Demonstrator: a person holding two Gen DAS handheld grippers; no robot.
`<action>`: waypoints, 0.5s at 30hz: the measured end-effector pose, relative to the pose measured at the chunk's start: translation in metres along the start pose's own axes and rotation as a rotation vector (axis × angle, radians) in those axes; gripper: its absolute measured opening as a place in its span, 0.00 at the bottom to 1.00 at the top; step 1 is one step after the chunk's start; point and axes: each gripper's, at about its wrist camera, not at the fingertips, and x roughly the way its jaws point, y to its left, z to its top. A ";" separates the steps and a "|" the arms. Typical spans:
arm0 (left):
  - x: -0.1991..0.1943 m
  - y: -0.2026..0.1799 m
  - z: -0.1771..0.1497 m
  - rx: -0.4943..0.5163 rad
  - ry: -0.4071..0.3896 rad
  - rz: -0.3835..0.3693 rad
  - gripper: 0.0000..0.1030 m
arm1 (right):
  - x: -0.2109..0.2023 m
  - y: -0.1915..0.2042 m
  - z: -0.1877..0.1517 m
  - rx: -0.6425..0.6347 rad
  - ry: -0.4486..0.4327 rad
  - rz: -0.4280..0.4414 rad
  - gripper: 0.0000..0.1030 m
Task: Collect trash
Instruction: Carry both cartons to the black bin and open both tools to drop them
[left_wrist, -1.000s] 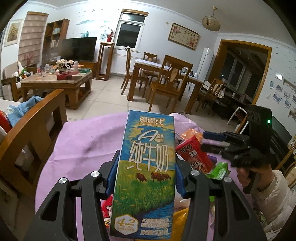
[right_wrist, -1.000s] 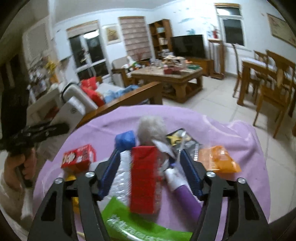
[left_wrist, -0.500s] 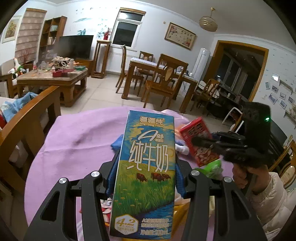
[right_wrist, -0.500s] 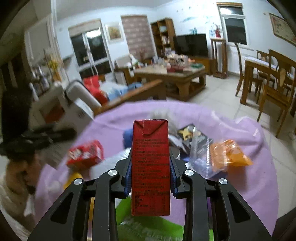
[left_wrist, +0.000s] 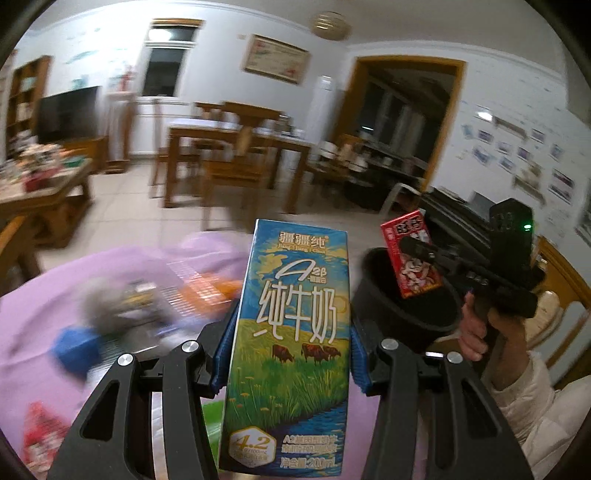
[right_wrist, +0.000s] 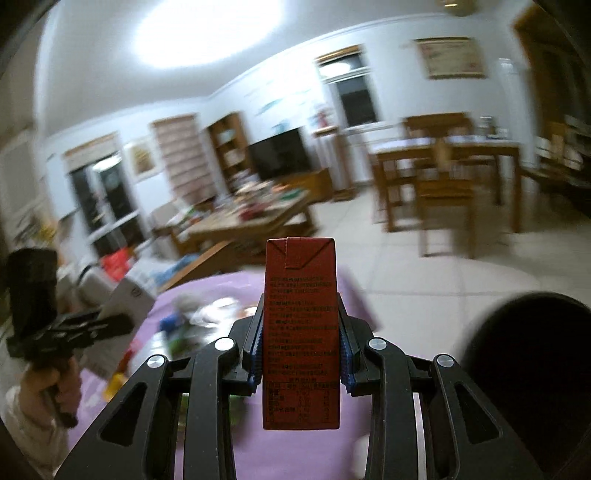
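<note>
My left gripper (left_wrist: 288, 354) is shut on a tall blue-and-green milk carton (left_wrist: 291, 332), held upright above the purple-covered table (left_wrist: 44, 332). My right gripper (right_wrist: 301, 350) is shut on a small red drink carton (right_wrist: 301, 332), also upright. In the left wrist view the right gripper (left_wrist: 424, 254) holds that red carton (left_wrist: 412, 264) over the mouth of a black bin (left_wrist: 402, 314) at the table's right side. The bin also shows in the right wrist view (right_wrist: 532, 369), low on the right. The left gripper shows in the right wrist view (right_wrist: 103, 326), at far left.
Blurred wrappers and a blue object (left_wrist: 74, 347) lie on the purple cloth, with a red pack (left_wrist: 40, 435) at lower left. Wooden dining table and chairs (left_wrist: 236, 147) stand behind, a coffee table (left_wrist: 40, 184) at left, a wooden chair (left_wrist: 561, 295) at right.
Both grippers have lifted and swung right, away from the trash pile. The right gripper closed on the red carton and carried it over the black bin, which has come into view.
</note>
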 end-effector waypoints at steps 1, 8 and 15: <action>0.016 -0.014 0.004 0.013 0.008 -0.036 0.48 | -0.008 -0.018 -0.002 0.020 -0.005 -0.035 0.31; 0.125 -0.091 0.022 0.025 0.081 -0.252 0.48 | -0.041 -0.145 -0.034 0.195 0.016 -0.235 0.31; 0.218 -0.145 0.022 0.032 0.150 -0.313 0.48 | -0.051 -0.199 -0.073 0.294 0.035 -0.242 0.31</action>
